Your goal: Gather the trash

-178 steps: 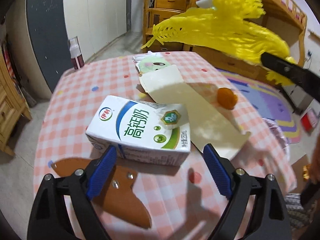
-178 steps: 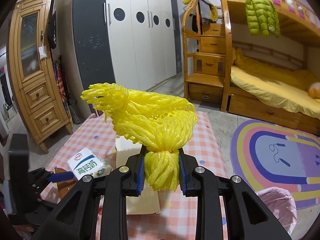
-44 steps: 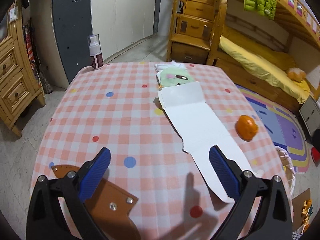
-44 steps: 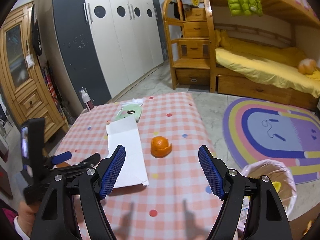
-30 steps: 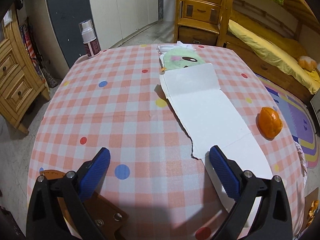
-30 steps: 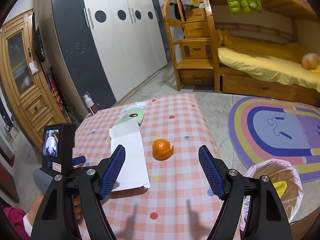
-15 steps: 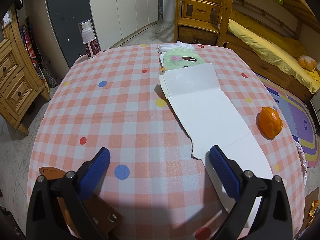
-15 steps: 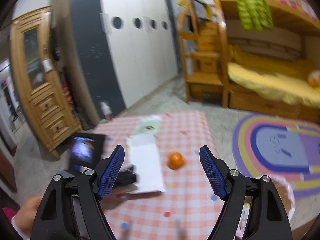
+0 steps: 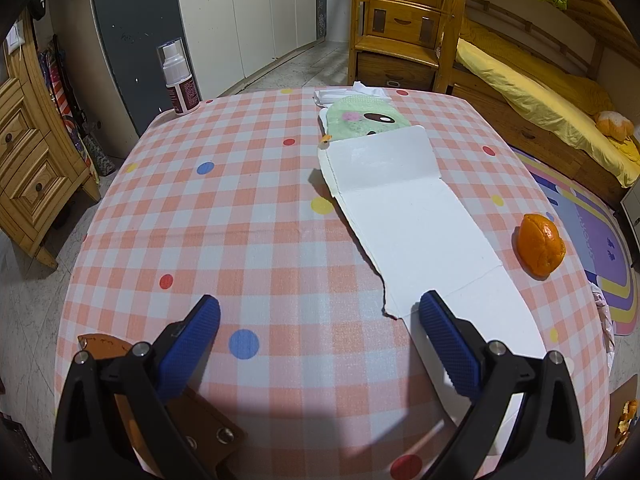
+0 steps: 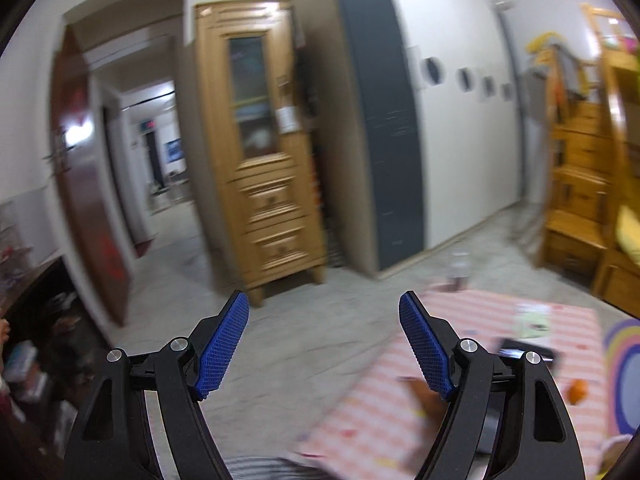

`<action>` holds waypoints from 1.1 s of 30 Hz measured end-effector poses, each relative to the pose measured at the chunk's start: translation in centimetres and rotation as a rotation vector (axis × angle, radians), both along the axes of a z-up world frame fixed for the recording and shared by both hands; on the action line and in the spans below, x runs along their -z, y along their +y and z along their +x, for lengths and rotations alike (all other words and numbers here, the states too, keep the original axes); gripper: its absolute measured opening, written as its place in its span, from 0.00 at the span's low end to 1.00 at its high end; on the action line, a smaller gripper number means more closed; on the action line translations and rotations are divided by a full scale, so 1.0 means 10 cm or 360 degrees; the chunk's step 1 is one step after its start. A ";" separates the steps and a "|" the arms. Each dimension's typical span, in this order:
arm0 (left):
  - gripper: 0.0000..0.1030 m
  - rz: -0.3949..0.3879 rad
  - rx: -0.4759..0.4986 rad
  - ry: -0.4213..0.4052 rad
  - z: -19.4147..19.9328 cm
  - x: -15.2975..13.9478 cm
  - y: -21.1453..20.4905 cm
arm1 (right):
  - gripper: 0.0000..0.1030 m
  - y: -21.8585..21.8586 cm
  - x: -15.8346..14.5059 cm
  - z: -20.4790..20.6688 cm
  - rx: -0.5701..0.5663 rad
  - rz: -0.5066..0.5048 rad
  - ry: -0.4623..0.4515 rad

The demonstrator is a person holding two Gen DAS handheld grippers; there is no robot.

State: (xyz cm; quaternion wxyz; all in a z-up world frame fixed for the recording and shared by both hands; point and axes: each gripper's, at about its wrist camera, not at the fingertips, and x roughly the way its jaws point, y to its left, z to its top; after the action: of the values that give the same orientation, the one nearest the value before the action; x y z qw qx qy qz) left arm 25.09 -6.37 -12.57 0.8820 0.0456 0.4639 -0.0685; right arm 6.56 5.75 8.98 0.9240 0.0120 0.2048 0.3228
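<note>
My left gripper (image 9: 318, 332) is open and empty, low over the near part of the checkered table (image 9: 224, 224). A flattened white cardboard sheet (image 9: 416, 232) lies ahead, its torn near end just inside my right finger. An orange peel (image 9: 540, 244) sits at the table's right edge. A green cartoon-face packet (image 9: 364, 120) and white tissue (image 9: 344, 94) lie at the far side. My right gripper (image 10: 324, 340) is open and empty, swung away toward the room; the table (image 10: 500, 364) and peel (image 10: 578, 390) show blurred at lower right.
A white spray bottle (image 9: 178, 80) stands at the table's far left corner. A brown leather piece (image 9: 168, 408) lies under my left finger. A bunk bed (image 9: 540, 80) and rainbow rug (image 9: 596, 232) are to the right. A wooden cabinet (image 10: 264, 152) and doorway (image 10: 140, 152) are in the right wrist view.
The right gripper has swung sharply left and away from the table, now facing the cabinet and doorway. The left gripper has stayed nearly still. The milk carton and yellow net seen earlier are gone.
</note>
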 end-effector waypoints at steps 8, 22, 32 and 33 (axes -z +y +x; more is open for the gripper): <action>0.94 0.0000 0.0000 0.0000 0.00 0.00 0.00 | 0.75 0.86 -0.10 -0.09 -0.0145 -0.0140 0.0020; 0.94 0.0000 0.0000 0.0000 0.00 0.00 0.00 | 0.80 1.28 -0.14 0.01 -0.0182 -0.0045 0.0260; 0.94 0.0000 0.0000 0.0000 0.00 0.00 0.00 | 0.80 1.25 -0.12 0.03 -0.0148 -0.0094 0.0249; 0.94 0.0000 0.0000 0.0000 0.00 0.00 0.00 | 0.80 1.22 -0.12 0.02 -0.0146 -0.0102 0.0244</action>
State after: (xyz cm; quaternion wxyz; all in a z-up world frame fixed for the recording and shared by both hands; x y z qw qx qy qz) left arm 25.05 -6.38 -12.57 0.8820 0.0456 0.4640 -0.0684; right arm 6.79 18.00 10.14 0.8897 -0.0022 0.2855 0.3564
